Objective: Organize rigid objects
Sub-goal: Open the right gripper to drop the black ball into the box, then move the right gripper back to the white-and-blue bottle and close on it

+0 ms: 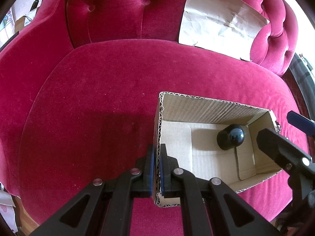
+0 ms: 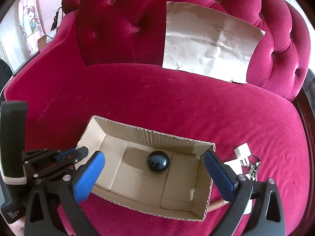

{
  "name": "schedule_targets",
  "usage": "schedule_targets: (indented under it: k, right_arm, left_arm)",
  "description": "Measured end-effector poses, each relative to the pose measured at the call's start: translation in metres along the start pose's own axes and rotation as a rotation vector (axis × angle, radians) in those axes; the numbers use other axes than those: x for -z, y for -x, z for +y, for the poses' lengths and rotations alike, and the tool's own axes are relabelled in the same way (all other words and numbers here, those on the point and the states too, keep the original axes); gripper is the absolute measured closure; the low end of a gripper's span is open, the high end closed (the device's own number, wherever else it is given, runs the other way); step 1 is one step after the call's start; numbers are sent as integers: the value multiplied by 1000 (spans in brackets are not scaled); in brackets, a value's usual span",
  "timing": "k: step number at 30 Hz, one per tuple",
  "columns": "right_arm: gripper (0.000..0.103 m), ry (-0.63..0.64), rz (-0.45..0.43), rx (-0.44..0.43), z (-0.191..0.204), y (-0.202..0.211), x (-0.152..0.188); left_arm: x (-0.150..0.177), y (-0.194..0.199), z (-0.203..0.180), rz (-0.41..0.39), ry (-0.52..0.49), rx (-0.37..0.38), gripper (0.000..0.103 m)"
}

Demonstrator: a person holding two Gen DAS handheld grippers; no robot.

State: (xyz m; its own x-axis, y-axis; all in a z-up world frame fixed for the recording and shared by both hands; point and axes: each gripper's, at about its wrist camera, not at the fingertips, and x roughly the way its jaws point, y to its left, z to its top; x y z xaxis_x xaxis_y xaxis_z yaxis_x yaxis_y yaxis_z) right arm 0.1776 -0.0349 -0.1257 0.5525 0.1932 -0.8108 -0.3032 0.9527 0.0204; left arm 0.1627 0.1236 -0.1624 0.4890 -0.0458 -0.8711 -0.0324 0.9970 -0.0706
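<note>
An open cardboard box [image 1: 212, 103] [image 2: 157, 136] stands on the red velvet sofa seat [image 1: 98, 98]. Inside it, near the far wall, lies a glossy black dome-topped object [image 1: 231, 138] [image 2: 158, 162]. My left gripper [image 1: 158, 147] [image 2: 79, 151] is shut on the box's left wall, with the corrugated edge pinched between its blue pads. My right gripper [image 2: 153, 155] [image 1: 275, 125] hangs open and wide over the box. Its blue pads [image 2: 88, 177] stand apart on either side of the black object and touch nothing.
A white plug adapter [image 2: 243, 152] with a key chain [image 2: 254, 166] lies on the seat just right of the box, with a tan stick-like thing [image 2: 216, 204] below it. A crumpled sheet of paper [image 2: 208, 43] [image 1: 220, 19] leans on the tufted backrest.
</note>
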Motion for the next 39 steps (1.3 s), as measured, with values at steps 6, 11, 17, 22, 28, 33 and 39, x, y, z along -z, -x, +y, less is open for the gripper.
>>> schedule_targets:
  k: [6, 11, 17, 22, 28, 33, 39]
  right_arm:
    - [0, 3, -5, 1, -5, 4, 1]
    - [0, -2, -11, 14, -17, 10, 2]
    - [0, -20, -18, 33, -36, 16, 2]
    - [0, -44, -23, 42, -53, 21, 3]
    - [0, -55, -27, 71, -72, 26, 7]
    - [0, -73, -17, 106, -98, 29, 15]
    - [0, -102, -8, 131, -124, 30, 22]
  left_arm:
    - [1, 0, -1, 1, -1, -2, 99]
    - [1, -1, -2, 1, -1, -7, 99]
    - [1, -2, -3, 3, 1, -8, 99]
    - [1, -2, -3, 2, 3, -12, 99]
    - [1, -2, -2, 4, 4, -11, 99]
    - [1, -1, -2, 2, 6, -13, 99]
    - [1, -2, -3, 4, 4, -19, 99]
